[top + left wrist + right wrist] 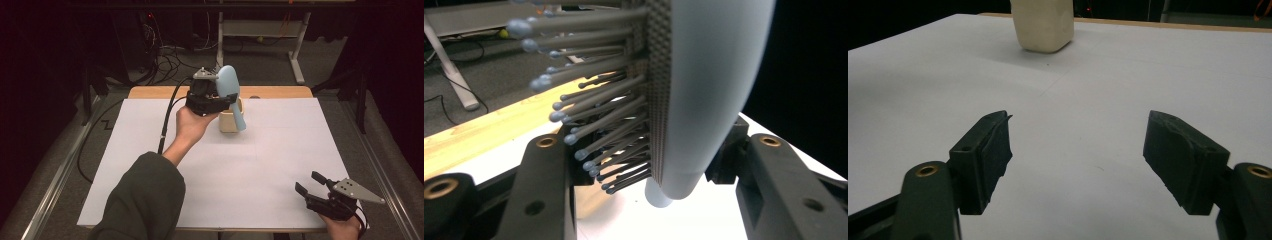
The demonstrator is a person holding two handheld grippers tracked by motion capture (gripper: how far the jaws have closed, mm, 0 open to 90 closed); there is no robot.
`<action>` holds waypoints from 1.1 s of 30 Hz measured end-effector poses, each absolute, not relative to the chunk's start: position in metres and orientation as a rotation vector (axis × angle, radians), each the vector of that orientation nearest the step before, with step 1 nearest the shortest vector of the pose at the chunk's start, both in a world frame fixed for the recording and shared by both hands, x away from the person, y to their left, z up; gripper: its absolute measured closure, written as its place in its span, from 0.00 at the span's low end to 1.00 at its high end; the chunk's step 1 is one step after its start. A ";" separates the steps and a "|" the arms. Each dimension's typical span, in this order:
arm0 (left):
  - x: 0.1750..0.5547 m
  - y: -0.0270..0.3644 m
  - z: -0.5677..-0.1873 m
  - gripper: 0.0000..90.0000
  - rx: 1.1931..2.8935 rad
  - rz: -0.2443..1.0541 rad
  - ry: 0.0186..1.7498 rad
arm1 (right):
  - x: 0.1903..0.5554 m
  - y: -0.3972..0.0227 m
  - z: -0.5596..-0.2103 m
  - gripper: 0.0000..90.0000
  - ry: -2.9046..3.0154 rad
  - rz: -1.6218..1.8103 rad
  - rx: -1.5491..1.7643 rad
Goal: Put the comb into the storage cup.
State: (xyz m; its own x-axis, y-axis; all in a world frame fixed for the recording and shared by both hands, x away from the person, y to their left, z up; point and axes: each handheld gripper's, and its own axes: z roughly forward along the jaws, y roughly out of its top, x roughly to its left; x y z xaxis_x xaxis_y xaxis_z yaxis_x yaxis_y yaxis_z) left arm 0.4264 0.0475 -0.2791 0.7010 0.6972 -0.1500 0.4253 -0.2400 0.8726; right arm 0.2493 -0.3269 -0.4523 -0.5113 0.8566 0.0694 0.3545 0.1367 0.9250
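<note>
The hairbrush, pale blue and the biggest thing in play, hangs in the air above the far middle of the white table, its handle pointing down toward the mouth of the cream holder that stands just below it. The left gripper pinches it across the head, one jaw against the smooth back and the other in among the bristles, as the left gripper view makes plain. That grip looks risky: springy bristles give little purchase, so the brush could twist or slip, and a tilted handle might catch the holder's rim and tip the light cup over. The holder stands alone on the sheet with nothing beside it to block the way in. The right gripper rests near the close right corner, jaws spread and empty, well apart from the holder. Beyond the table, cables and a metal frame lie on the floor.
</note>
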 end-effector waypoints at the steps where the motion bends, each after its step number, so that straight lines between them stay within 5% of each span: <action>1: 0.428 0.047 -0.279 0.57 1.872 0.332 0.877 | 0.249 -0.327 -0.452 0.31 1.936 1.361 1.158; 33: 0.460 0.045 -0.268 0.57 1.850 0.416 0.974 | 0.250 -0.327 -0.452 0.31 1.937 1.371 1.161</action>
State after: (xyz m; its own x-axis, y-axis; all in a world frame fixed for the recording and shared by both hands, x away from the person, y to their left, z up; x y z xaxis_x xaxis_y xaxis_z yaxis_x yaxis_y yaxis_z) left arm 0.4597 0.0448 -0.2681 0.6217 0.7728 -0.1272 0.4423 -0.2124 0.8714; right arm 0.2496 -0.3274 -0.4524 -0.5151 0.8537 0.0765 0.3559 0.1318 0.9252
